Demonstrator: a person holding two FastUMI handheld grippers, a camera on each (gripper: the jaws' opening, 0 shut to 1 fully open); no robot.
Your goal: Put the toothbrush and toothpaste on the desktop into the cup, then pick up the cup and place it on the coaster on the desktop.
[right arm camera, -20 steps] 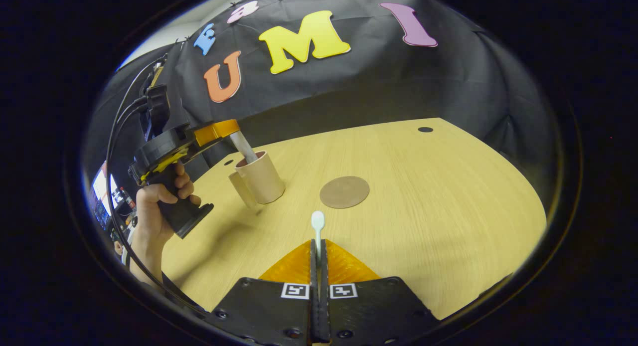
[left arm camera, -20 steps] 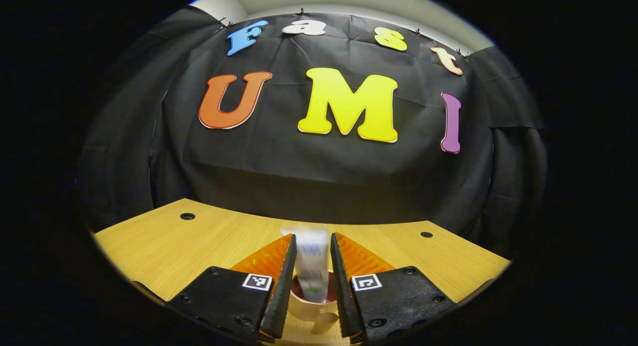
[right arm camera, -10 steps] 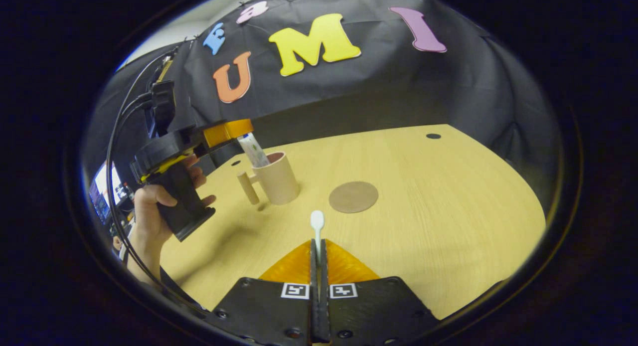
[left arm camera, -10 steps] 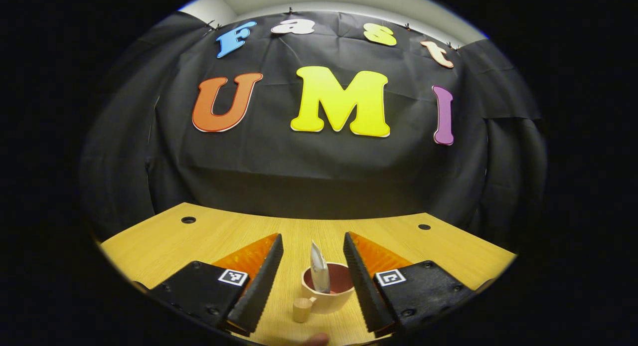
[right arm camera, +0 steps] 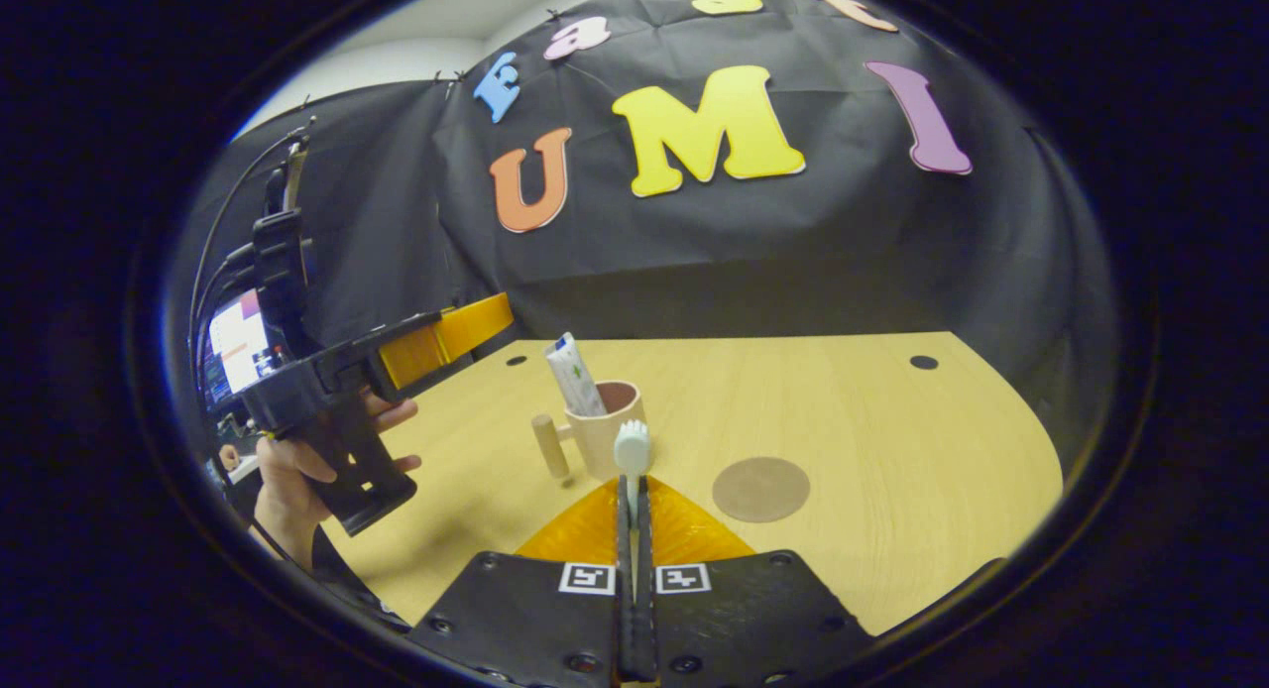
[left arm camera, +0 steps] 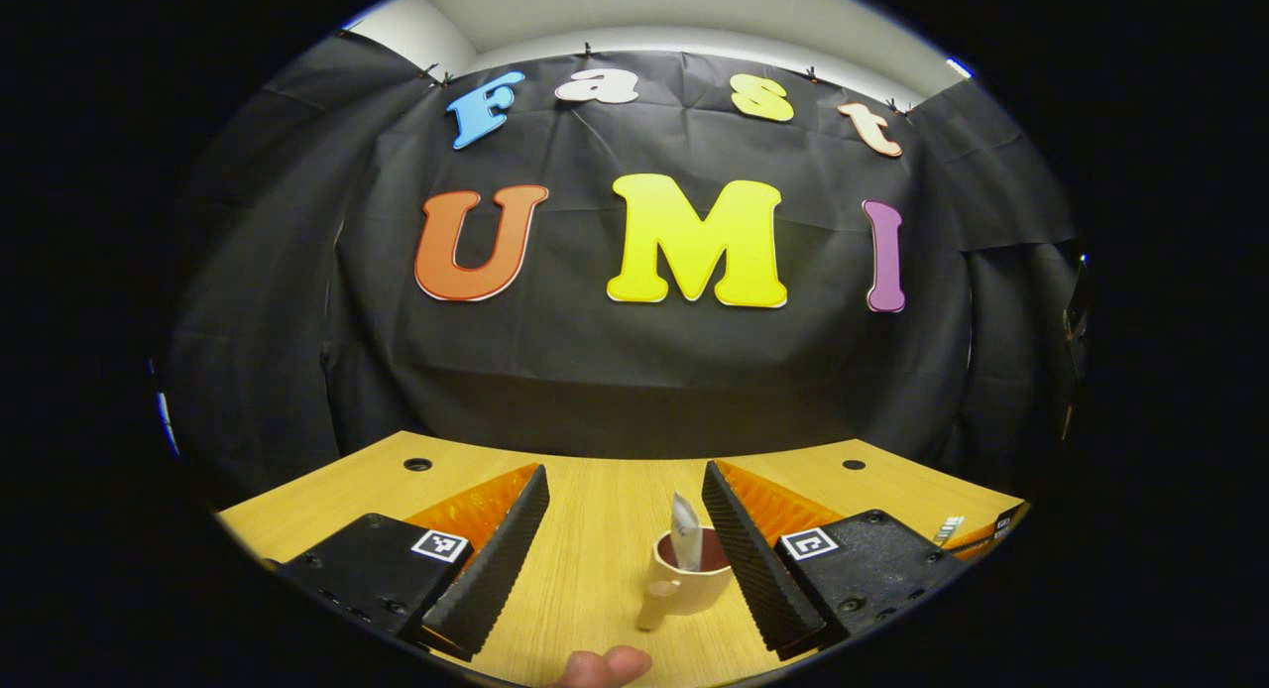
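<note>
A beige cup (left arm camera: 684,581) with a peg handle stands on the wooden desktop (left arm camera: 595,529), and the toothpaste tube (left arm camera: 684,518) leans upright inside it. My left gripper (left arm camera: 625,475) is open, held back from the cup and above it, with nothing between its fingers. In the right gripper view the cup (right arm camera: 605,437) holds the toothpaste (right arm camera: 573,374), and the left gripper (right arm camera: 484,321) hovers to its left in a person's hand (right arm camera: 288,460). My right gripper (right arm camera: 632,485) is shut on the white toothbrush (right arm camera: 631,447), whose head points up just in front of the cup. The round brown coaster (right arm camera: 760,489) lies right of the cup.
The desktop (right arm camera: 843,420) has small cable holes at the back (right arm camera: 923,362) (right arm camera: 516,360). Black cloth walls close the booth behind the desk. A lit screen (right arm camera: 233,339) shows at the far left. A person's fingertip (left arm camera: 605,665) sits at the bottom of the left gripper view.
My left gripper opened, let the toothpaste drop into the cup, and drew back. My right gripper carried the toothbrush left toward the cup.
</note>
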